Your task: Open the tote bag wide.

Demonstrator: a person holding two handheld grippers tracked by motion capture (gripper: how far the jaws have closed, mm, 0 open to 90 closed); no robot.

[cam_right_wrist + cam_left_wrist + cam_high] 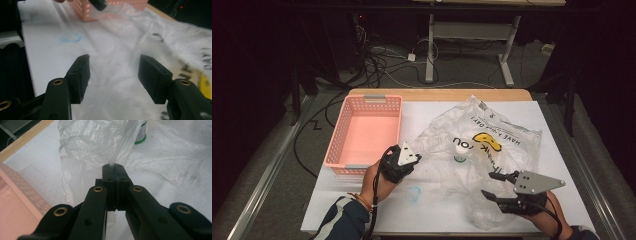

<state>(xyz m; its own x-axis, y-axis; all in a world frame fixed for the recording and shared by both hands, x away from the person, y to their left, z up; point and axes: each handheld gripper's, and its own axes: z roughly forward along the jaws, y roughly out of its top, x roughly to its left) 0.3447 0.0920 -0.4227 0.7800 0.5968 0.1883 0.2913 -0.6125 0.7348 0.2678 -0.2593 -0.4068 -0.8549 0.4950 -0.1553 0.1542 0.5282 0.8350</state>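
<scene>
The left hand-held gripper [113, 167] is clenched on the edge of the bag [100, 142] just ahead of it, while the right hand-held gripper [113, 66], jaws apart and empty above the bag, probably must next pinch the opposite edge to open it.

A lab or recording room is suggested. The surface [362, 210] is covered with a white sheet and is ringed by darkness, as if curtained off. Beyond it, at twelve o'clock, loose cables [382, 65] are seen tangled across a grey floor [462, 70], beside the metal legs of an adjustable desk [472, 35]. Metal rails [267, 175] are set along the floor at nine and three o'clock.
</scene>
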